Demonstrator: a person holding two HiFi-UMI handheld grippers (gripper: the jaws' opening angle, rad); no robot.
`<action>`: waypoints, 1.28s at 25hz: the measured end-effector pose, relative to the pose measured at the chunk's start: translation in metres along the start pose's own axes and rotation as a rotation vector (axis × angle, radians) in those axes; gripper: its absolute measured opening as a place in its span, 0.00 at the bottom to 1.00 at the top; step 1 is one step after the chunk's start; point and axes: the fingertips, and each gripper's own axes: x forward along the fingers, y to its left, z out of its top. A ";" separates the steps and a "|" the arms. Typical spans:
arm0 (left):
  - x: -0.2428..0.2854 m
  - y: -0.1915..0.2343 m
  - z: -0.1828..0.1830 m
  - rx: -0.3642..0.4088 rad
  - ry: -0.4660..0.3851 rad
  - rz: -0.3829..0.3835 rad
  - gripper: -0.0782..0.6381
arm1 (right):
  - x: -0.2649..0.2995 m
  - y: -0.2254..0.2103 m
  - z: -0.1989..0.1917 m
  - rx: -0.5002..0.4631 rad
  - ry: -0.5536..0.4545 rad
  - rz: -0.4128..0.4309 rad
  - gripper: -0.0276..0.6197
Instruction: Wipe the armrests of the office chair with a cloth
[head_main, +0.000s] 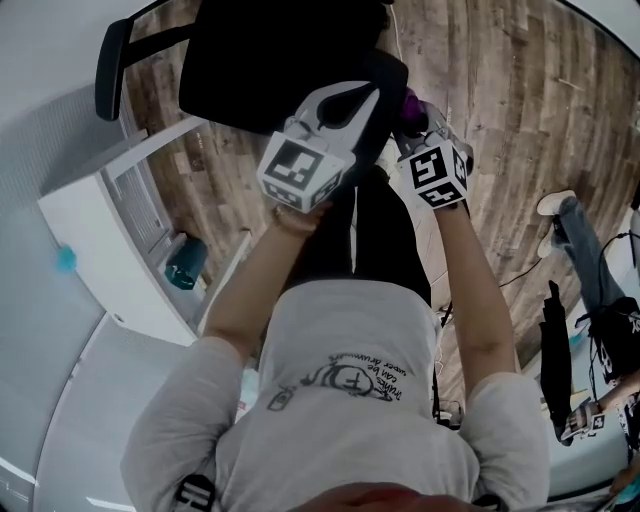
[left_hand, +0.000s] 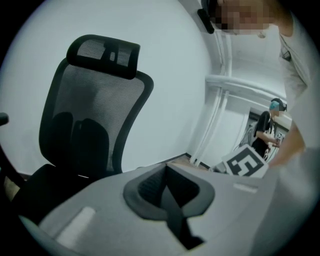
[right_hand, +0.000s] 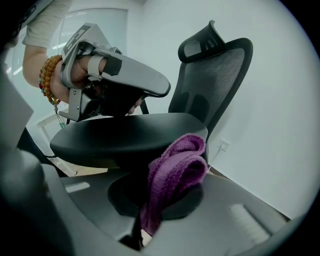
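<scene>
- Cloth (right_hand: 177, 167), purple and fluffy, is gripped between the closed jaws of the right gripper (right_hand: 145, 215); it is seen in the lower centre of the right gripper view, where a folded loop stands up out of the jaws.
- The loop of the cloth is placed just beside the front edge of the black seat (right_hand: 125, 135) of the office chair (left_hand: 87, 125). Whether the two touch cannot be told.
- In the head view only a small purple part of the cloth is seen, at the upper centre of the frame, above the marker cube (head_main: 437, 170) of the right gripper.
- The jaws of the left gripper (left_hand: 167, 192) are closed, and nothing is held between them.
- The left gripper is pointed at the chair: the mesh backrest (left_hand: 75, 105) and the headrest (left_hand: 102, 52) are seen in the left half of its view.
- In the right gripper view the left gripper is shown in the upper left, above the seat, held by a hand (right_hand: 80, 72) with a bead bracelet (right_hand: 47, 77) on the wrist.
- One armrest (head_main: 110, 65) is seen in the upper left of the head view, well apart from the cloth.
- The chair is placed on a wooden floor (head_main: 500, 90), beside a white wall (right_hand: 280, 125).
</scene>
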 end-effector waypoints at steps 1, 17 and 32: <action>-0.002 0.001 -0.001 -0.006 -0.006 0.002 0.11 | 0.002 0.002 0.000 -0.001 -0.002 0.001 0.09; 0.014 0.011 0.003 -0.009 -0.023 0.009 0.11 | 0.031 -0.010 -0.033 0.004 0.012 0.005 0.09; 0.024 0.049 -0.001 0.029 0.048 0.041 0.11 | 0.044 -0.012 -0.044 -0.013 -0.076 -0.022 0.08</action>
